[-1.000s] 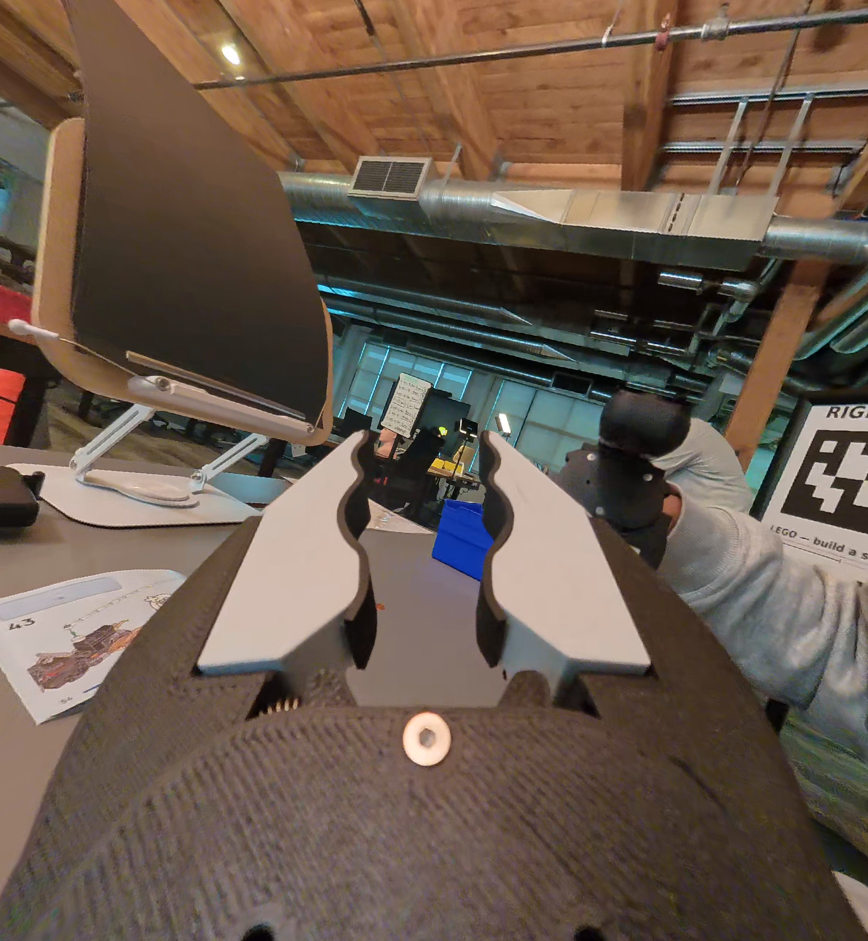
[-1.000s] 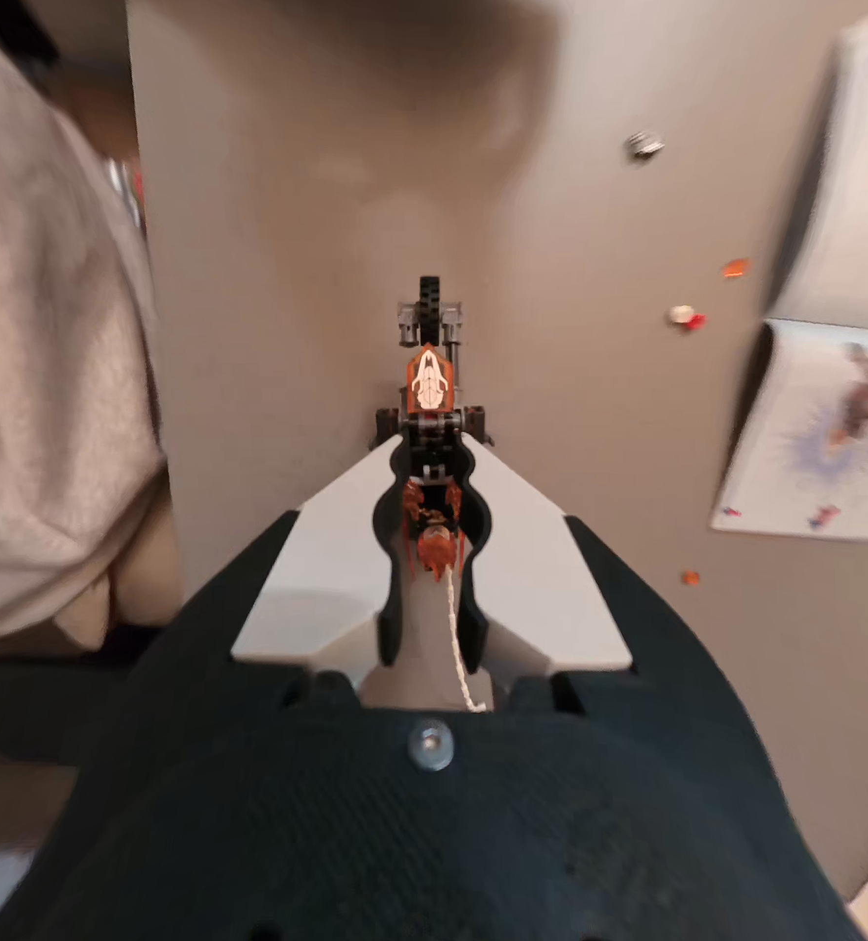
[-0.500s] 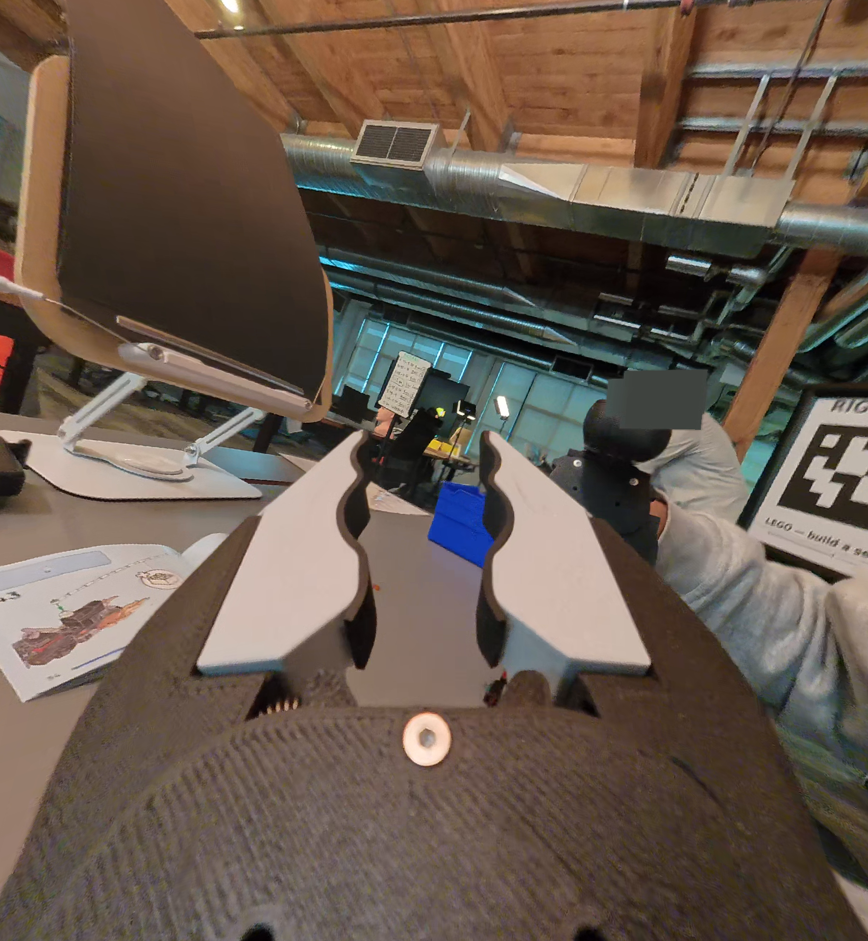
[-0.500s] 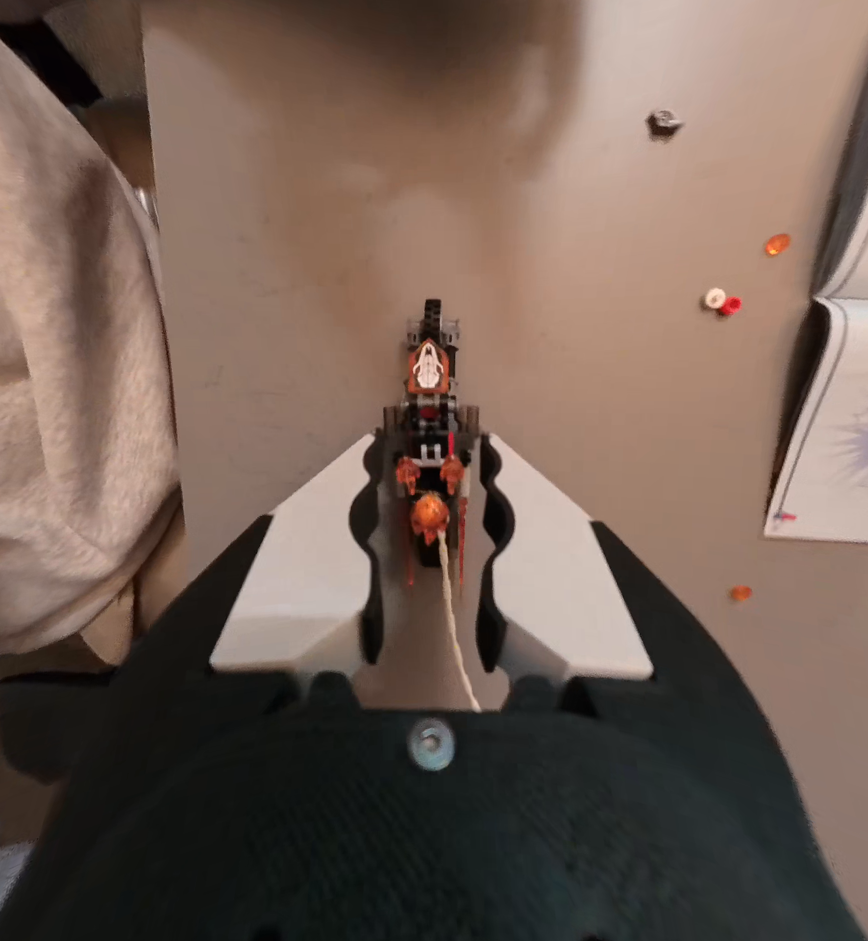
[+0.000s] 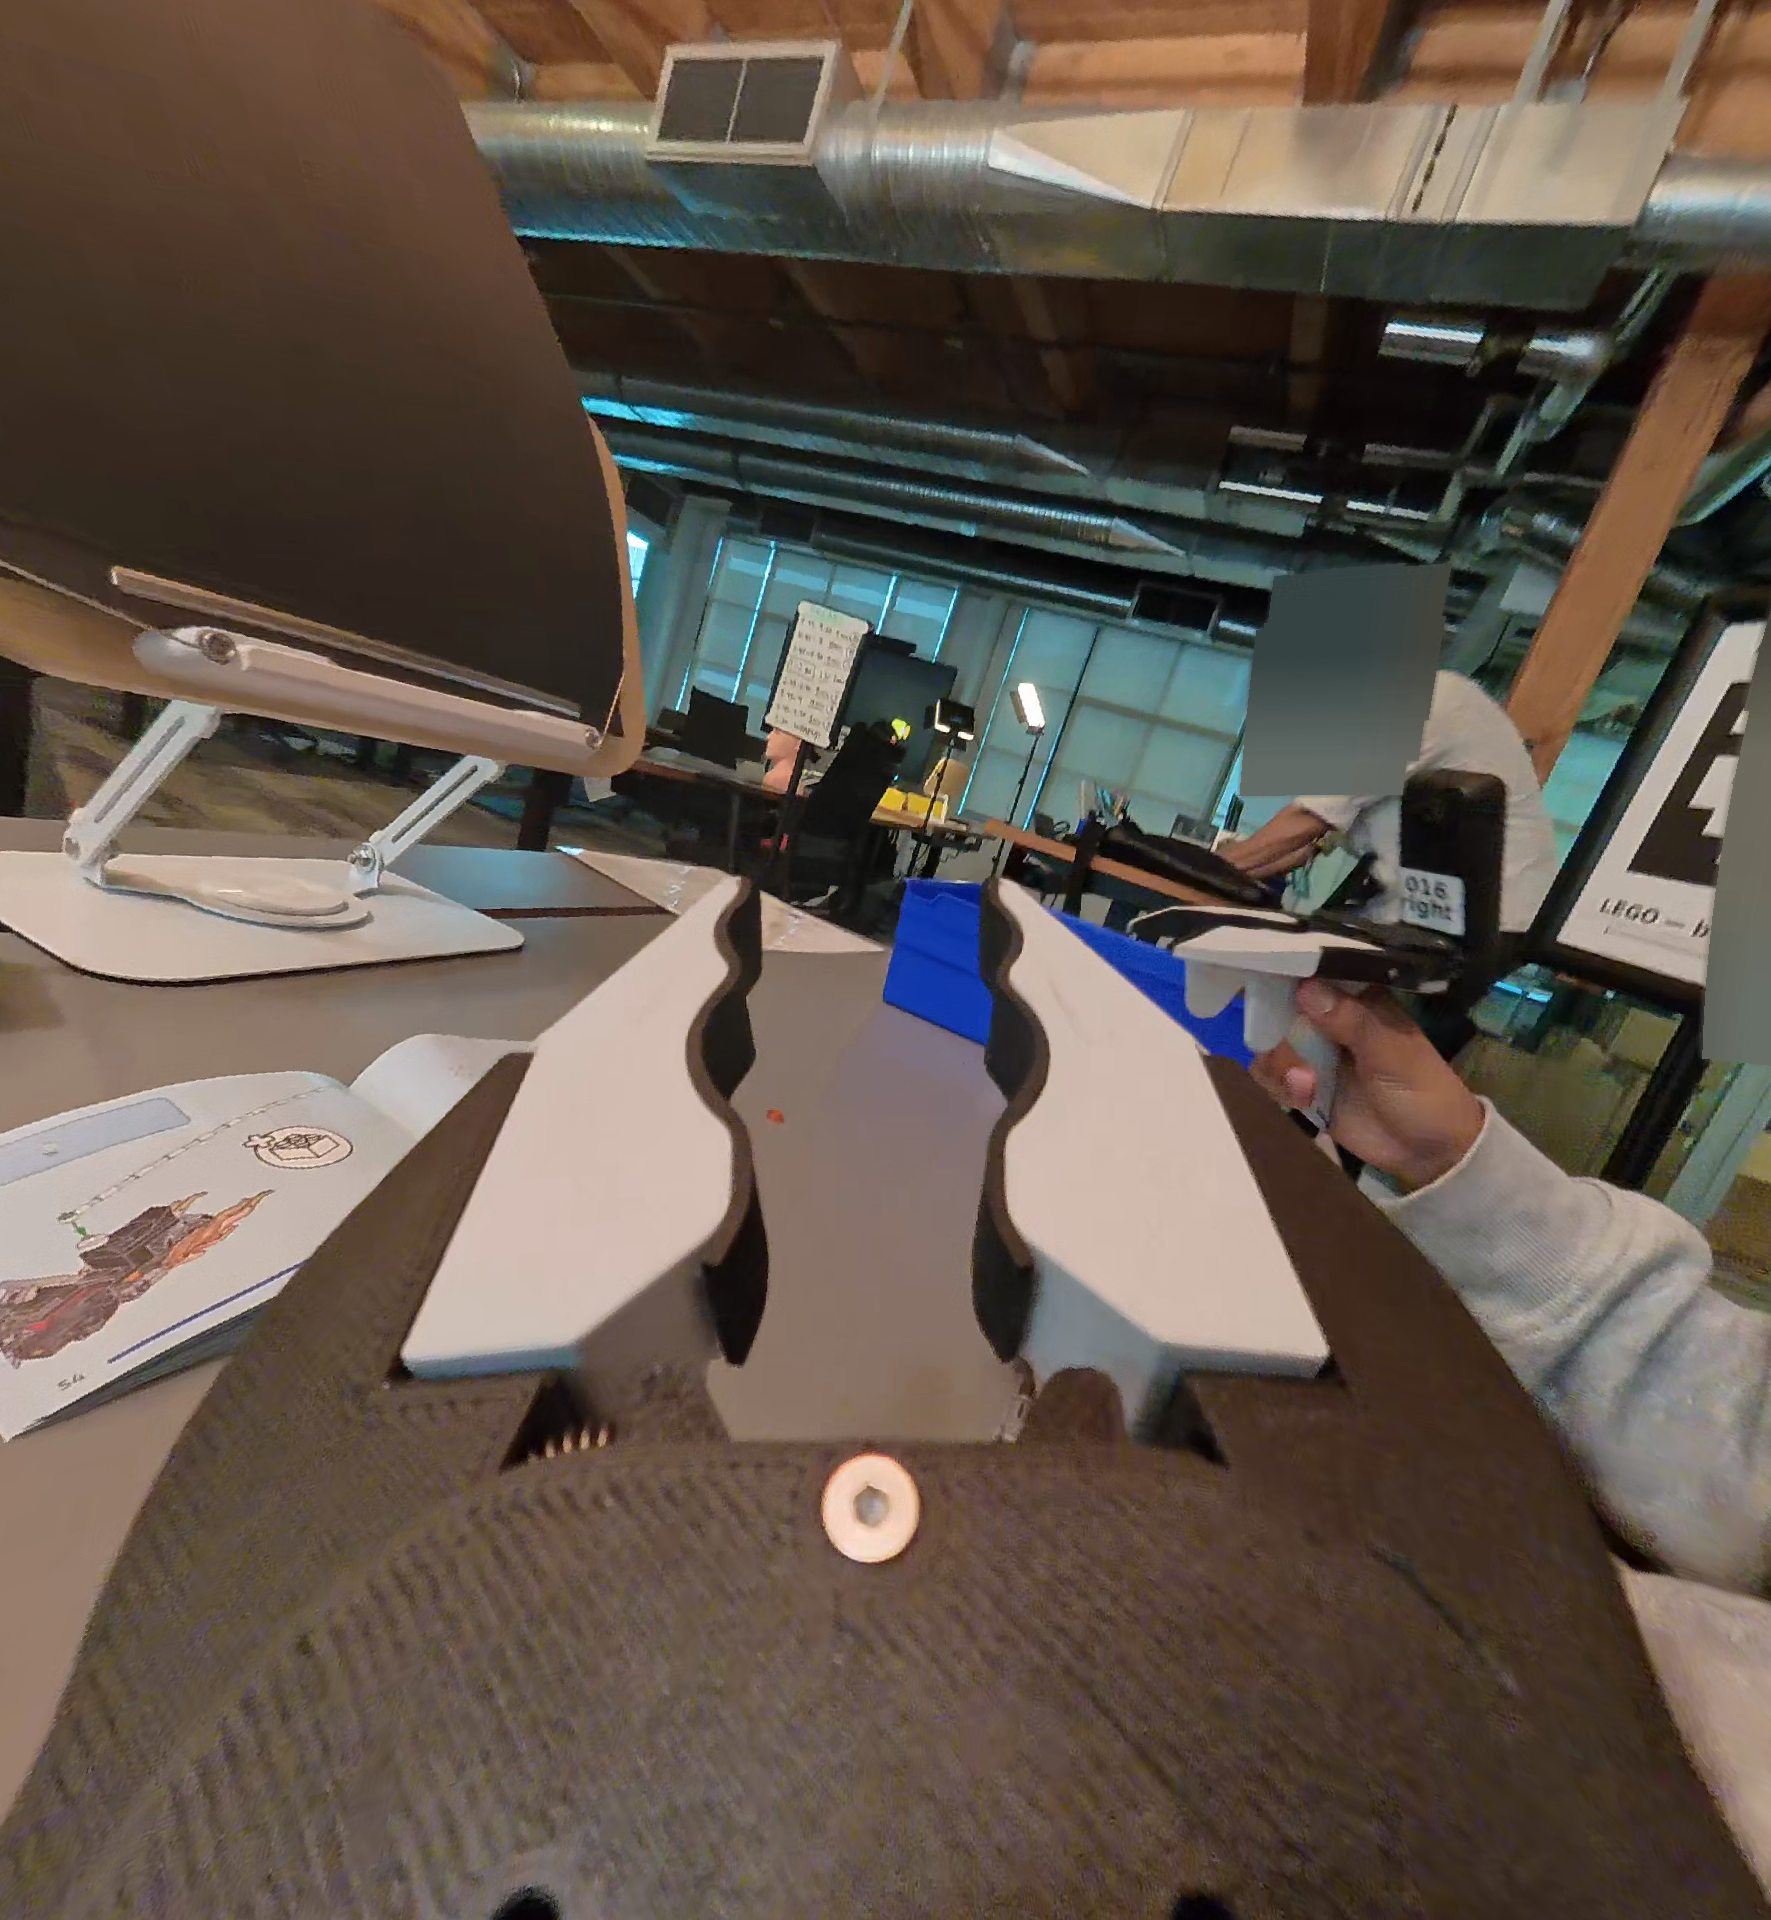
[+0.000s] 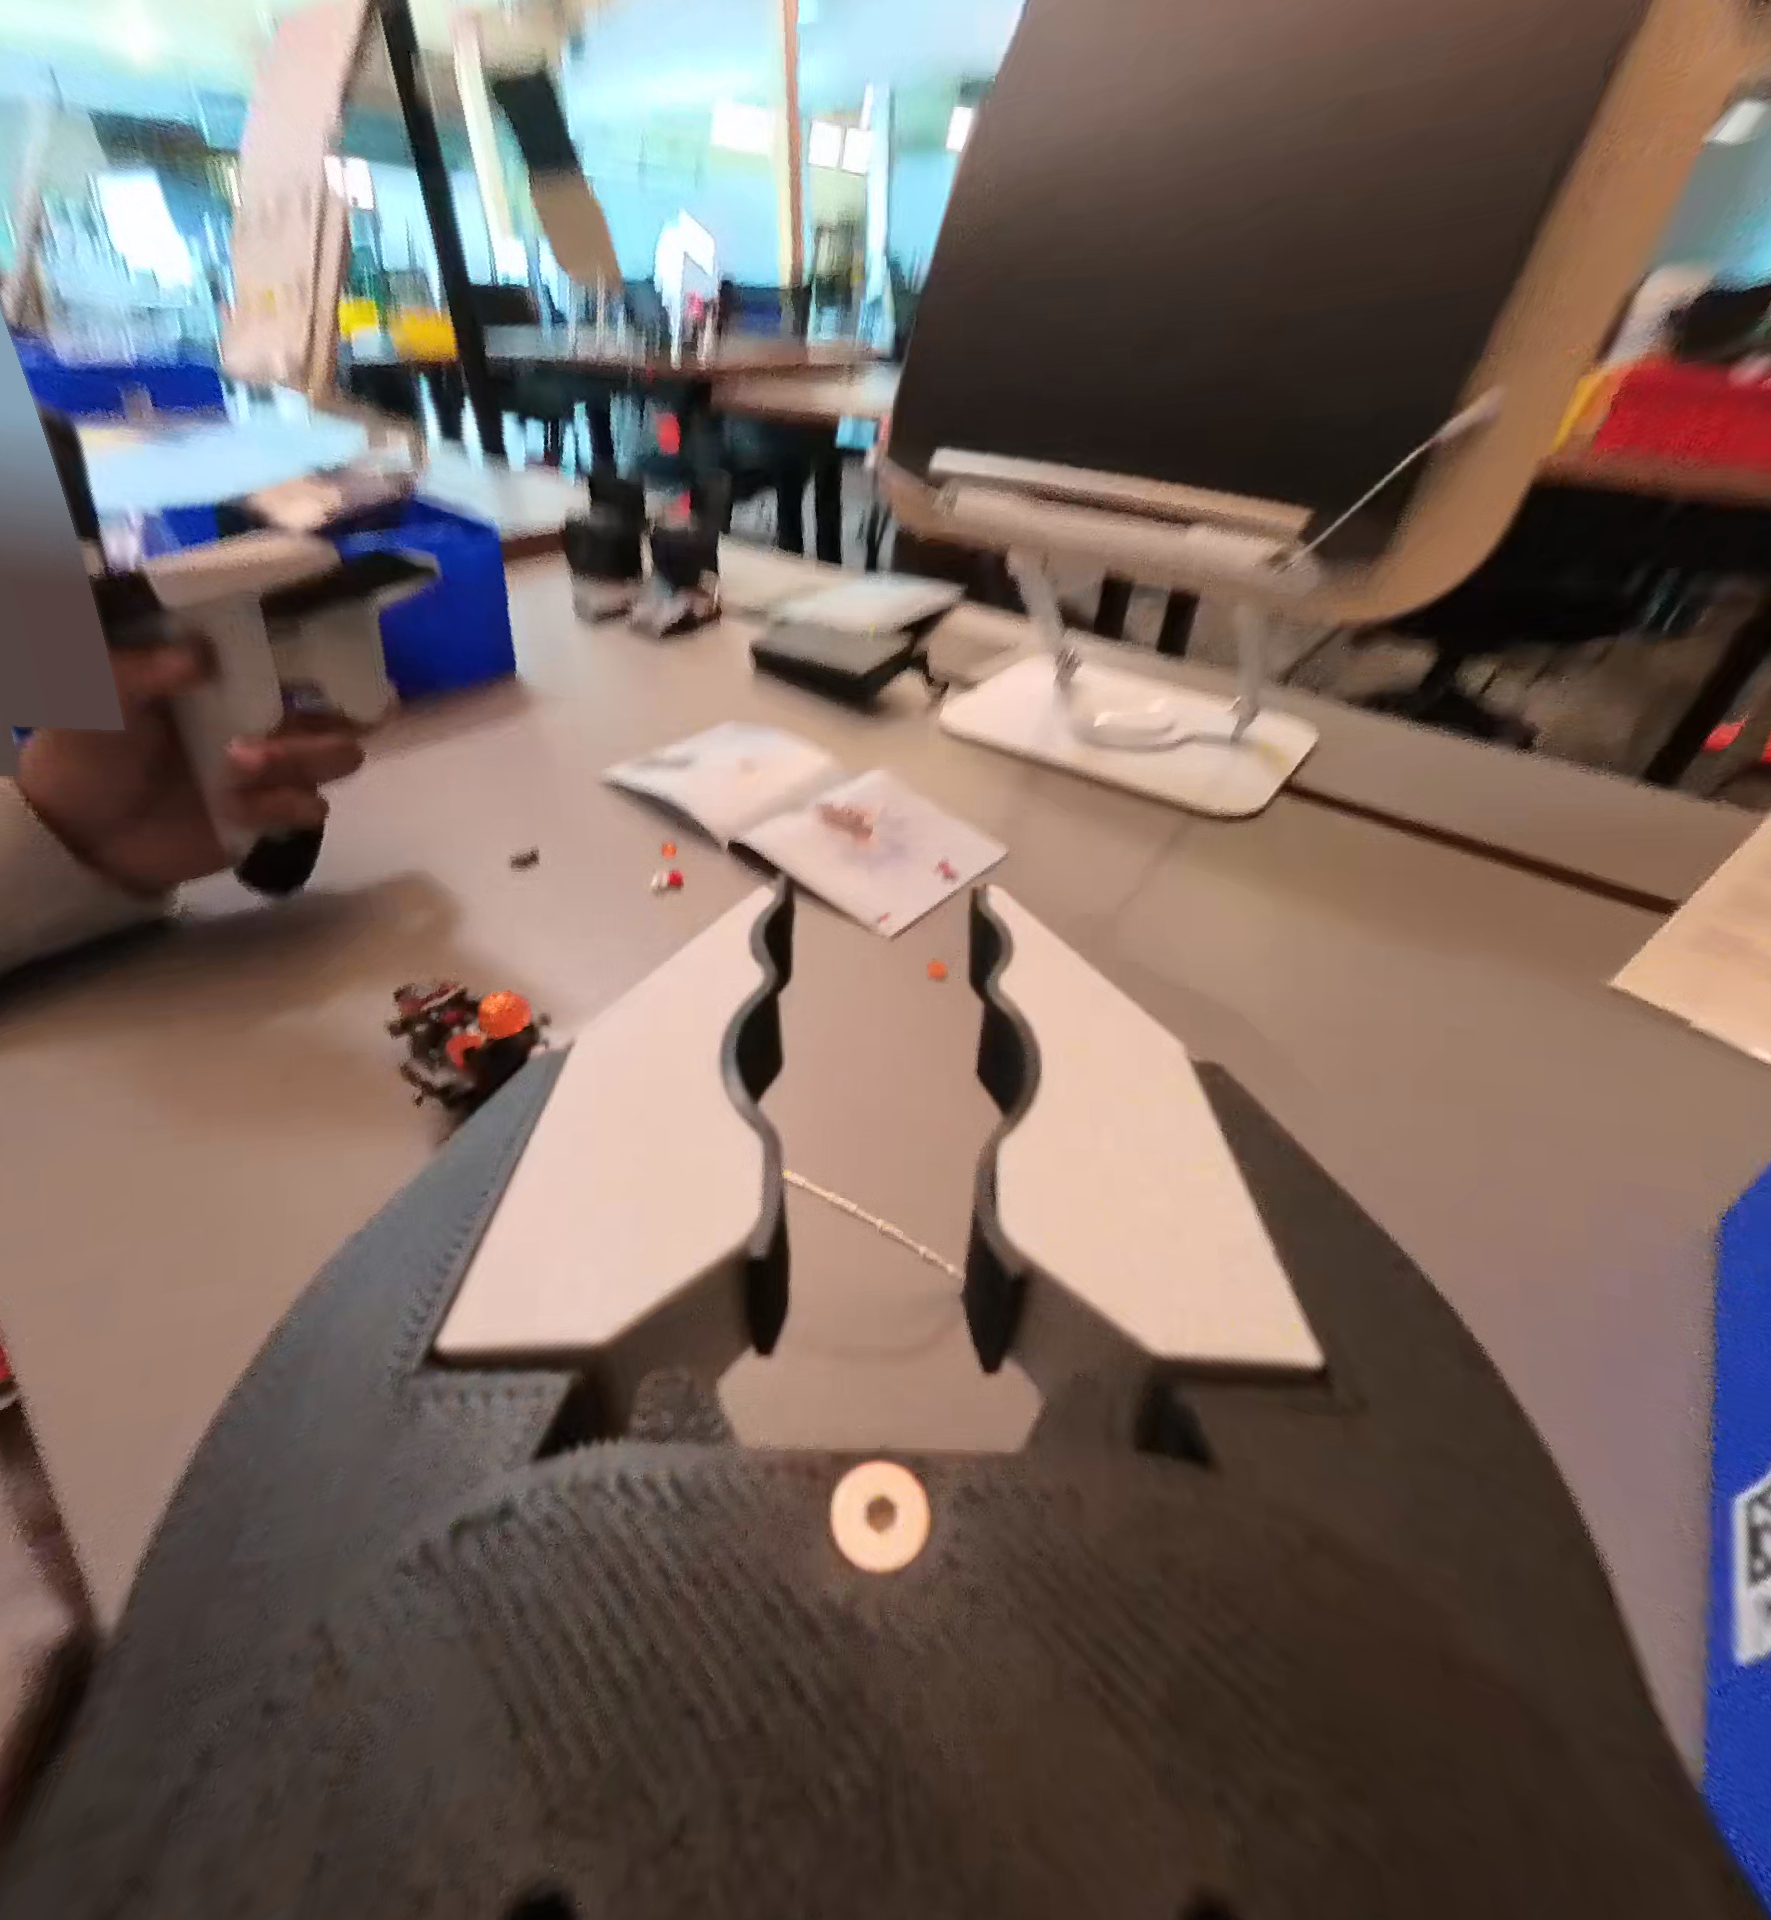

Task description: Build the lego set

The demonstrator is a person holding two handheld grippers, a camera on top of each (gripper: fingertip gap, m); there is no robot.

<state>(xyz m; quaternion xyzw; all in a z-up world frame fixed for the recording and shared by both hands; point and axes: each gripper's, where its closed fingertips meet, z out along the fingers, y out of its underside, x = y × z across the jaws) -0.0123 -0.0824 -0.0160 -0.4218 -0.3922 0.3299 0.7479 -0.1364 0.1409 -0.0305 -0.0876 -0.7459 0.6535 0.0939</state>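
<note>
Both hand-held grippers gape empty: left [image 5: 865, 935], right [image 6: 876, 925]; the lego model [image 6: 465, 1039] lies beside the right one, whose blurred sweep could snag its string [image 6: 870, 1216] and drag it across the worktop [image 6: 1276, 1039].

A small black lego model [image 6: 465, 1039] with orange and red pieces lies at nine o'clock on the plain grey table [image 6: 1328, 1039]. At twelve o'clock lies a white open booklet [image 6: 808, 821]; loose orange and red bits [image 6: 936, 969] dot the grey. Blue plastic bin [image 6: 434, 613] at ten o'clock.
</note>
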